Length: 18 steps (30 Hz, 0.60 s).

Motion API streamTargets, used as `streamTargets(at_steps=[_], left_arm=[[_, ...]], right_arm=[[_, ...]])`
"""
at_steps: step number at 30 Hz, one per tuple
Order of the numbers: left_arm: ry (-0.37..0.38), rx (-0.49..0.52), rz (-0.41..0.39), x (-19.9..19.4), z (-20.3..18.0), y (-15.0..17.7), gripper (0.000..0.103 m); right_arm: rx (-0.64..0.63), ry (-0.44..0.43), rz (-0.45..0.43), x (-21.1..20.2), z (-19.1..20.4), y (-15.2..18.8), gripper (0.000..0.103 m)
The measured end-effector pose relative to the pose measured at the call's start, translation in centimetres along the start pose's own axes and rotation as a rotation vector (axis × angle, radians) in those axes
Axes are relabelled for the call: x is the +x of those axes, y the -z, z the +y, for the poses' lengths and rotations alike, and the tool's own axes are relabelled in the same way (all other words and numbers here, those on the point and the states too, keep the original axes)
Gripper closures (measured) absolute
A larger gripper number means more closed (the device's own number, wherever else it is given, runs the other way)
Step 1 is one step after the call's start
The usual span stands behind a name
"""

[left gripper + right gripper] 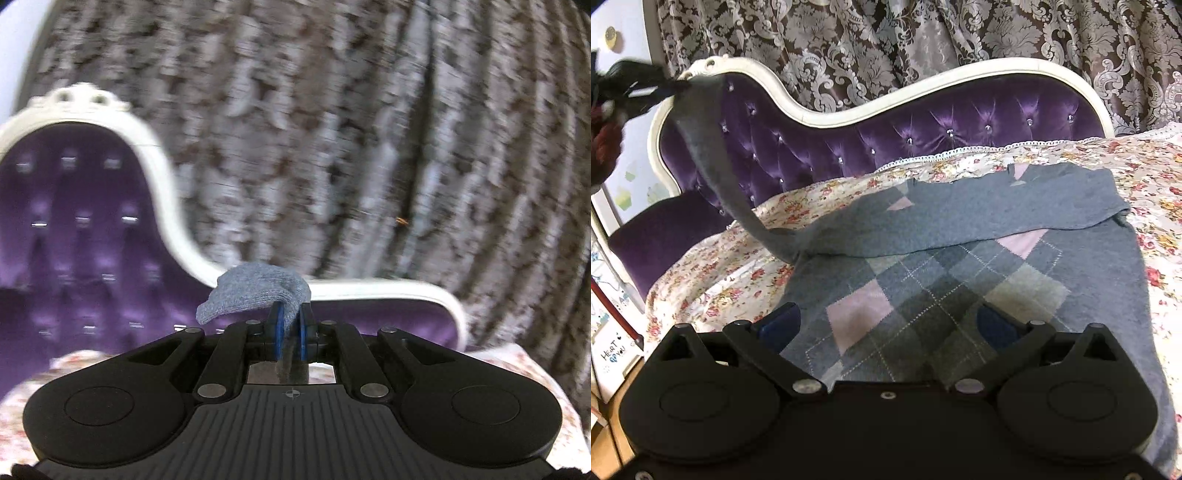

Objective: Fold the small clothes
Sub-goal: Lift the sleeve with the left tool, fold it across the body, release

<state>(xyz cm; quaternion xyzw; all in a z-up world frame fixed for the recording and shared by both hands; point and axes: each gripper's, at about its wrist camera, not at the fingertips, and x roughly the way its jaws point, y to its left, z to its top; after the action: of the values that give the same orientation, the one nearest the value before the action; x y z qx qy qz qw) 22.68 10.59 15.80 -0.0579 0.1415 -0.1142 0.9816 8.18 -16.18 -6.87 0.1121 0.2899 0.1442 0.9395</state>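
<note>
Left gripper (677,85) at far left, raised before purple headboard (923,122), clamped on cuff of sleeve (713,158); blue-grey knit bunched over pinched jaws. Sleeve hung taut down to sweater (923,288). Sweater, grey argyle, lay flat on floral bedspread (720,280). Right gripper (890,325) low over sweater front, jaws spread wide, nothing between. Patterned curtain (960,33) behind.

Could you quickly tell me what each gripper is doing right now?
Left gripper: shut on the sweater sleeve, lifted.
Right gripper: open, empty, over the sweater.
</note>
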Motion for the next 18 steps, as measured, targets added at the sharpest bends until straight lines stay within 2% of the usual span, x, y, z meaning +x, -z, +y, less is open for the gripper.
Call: streamTargets(at_steps=[6,10,14,18], left_arm=[[0.159,0.063,0.051,4.2,-8.1,2.8,0.095],[0.251,0.054,0.117,7.3,-12.8,5.9,0.095],[0.293,0.075,0.195,10.6,-16.7,10.2,0.095],[0.316,0.098,0.272,13.0,-18.8,14.2,0.094]], right_arm=[[0.03,-0.005,-0.02,-1.7,-1.1,0.2,0.001],[0.064,0.003,-0.025,-2.2,-2.6,0.5,0.001],[0.095,0.015,-0.021,-2.4,-4.0,0.7,0.001],[0.127,0.027,-0.018,-2.7,-5.3,0.9,0.001]])
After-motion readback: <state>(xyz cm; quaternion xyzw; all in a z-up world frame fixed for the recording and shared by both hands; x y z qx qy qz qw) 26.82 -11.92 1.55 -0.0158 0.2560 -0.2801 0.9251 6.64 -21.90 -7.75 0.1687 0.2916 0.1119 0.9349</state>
